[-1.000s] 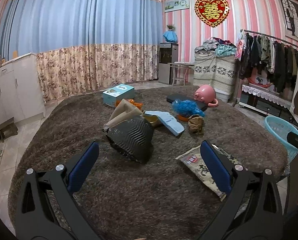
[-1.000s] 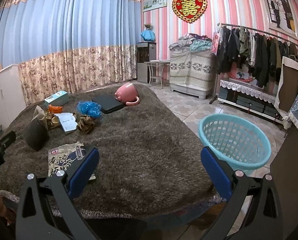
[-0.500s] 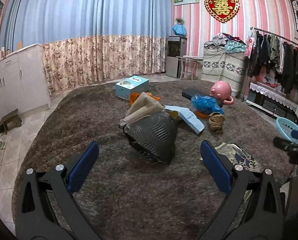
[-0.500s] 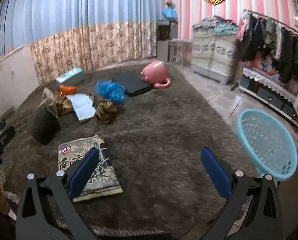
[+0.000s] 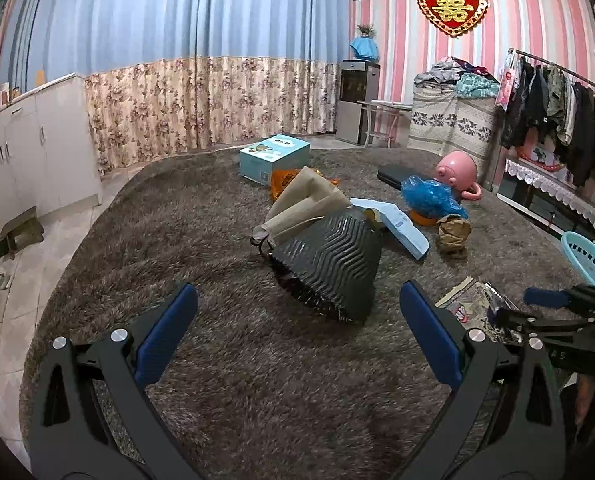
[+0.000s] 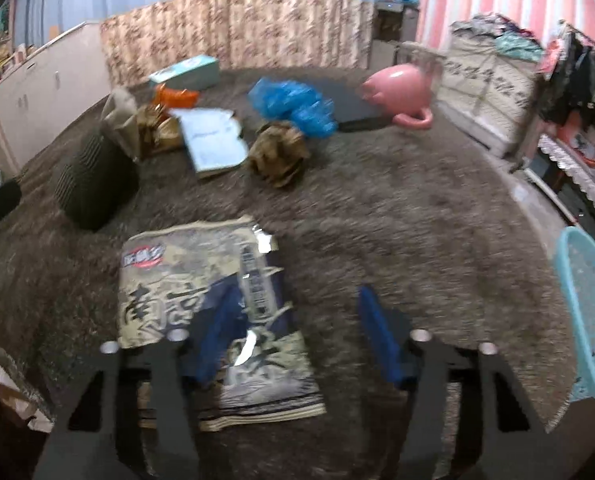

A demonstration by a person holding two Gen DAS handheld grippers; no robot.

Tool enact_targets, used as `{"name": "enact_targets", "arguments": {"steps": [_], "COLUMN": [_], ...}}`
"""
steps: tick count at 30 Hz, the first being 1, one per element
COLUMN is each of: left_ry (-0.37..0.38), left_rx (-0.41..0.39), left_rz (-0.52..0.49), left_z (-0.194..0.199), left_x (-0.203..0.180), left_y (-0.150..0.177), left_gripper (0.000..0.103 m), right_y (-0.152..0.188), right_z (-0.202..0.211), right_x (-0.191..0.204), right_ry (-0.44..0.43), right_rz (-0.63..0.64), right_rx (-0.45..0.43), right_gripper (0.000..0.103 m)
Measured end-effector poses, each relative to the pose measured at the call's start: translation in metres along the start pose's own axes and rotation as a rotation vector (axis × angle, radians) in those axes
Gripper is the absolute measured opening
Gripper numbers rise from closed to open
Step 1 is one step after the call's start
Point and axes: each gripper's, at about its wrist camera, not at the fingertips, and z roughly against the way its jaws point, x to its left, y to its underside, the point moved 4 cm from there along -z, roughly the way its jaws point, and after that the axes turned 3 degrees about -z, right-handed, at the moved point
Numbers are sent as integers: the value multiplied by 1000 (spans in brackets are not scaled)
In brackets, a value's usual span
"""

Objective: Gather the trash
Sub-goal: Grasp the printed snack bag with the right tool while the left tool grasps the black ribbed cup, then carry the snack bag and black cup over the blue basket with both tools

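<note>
Trash lies on a brown shaggy carpet (image 5: 225,360). A flat printed snack packet (image 6: 185,272) lies right in front of my right gripper (image 6: 297,320), which is open with its left finger over the packet's right part. The packet shows partly in the left wrist view (image 5: 469,300). A black ribbed bag (image 5: 329,268) with tan paper (image 5: 305,204) stands ahead of my open, empty left gripper (image 5: 297,324). Further off lie a crumpled brown paper ball (image 6: 277,152), a blue plastic bag (image 6: 293,104), a light blue booklet (image 6: 213,140) and an orange wrapper (image 6: 177,98).
A turquoise basket (image 6: 589,316) stands on the floor past the carpet's right edge. A pink kettle-like pot (image 6: 397,88), a black flat case (image 6: 349,108) and a light blue box (image 5: 273,156) sit at the far side. White cabinets (image 5: 25,152) stand left.
My right gripper has swung left and down from the basket side toward the snack packet, and its fingers have come closer together. My left gripper has turned slightly left; the black bag now sits more centred.
</note>
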Motion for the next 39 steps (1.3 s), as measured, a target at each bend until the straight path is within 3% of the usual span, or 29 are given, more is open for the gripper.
{"name": "enact_targets", "arguments": {"steps": [1,3,6,16,20,24,28,31,39], "left_ry": [-4,-4,1,19,28,2,3,-6,30], "left_rx": [-2,4,19,64,106,102,149,165,146], "left_rz": [-6,-12,-6,-50,-80,-116,-169,-171,-121], "left_z": [0,-3,-7,-40,-59,-75,-97,-100,-81], "left_x": [-1,-3,-5,-12,-20,-27,-37,-39,-32], "left_y": [0,-1,-2,-12,-13,-19,-21,-19,-19], "left_gripper": [98,98,98,98,98,98,98,92,91], "right_y": [0,-3,-6,-40,-41,-34,-32,-31,-27], "right_z": [0,-1,0,31,31,26,28,29,38], "right_x": [1,3,5,-43,-75,-96,-109,-111,-118], "right_ry": [-25,-75,-76,7,46,48,43,42,43], "right_rz": [-6,-13,11,13,-55,-125,-180,-197,-230], "right_rx": [6,16,8,-90,-102,-90,-100,-111,-134], "right_gripper": [43,23,16,14,14,15,15,15,15]}}
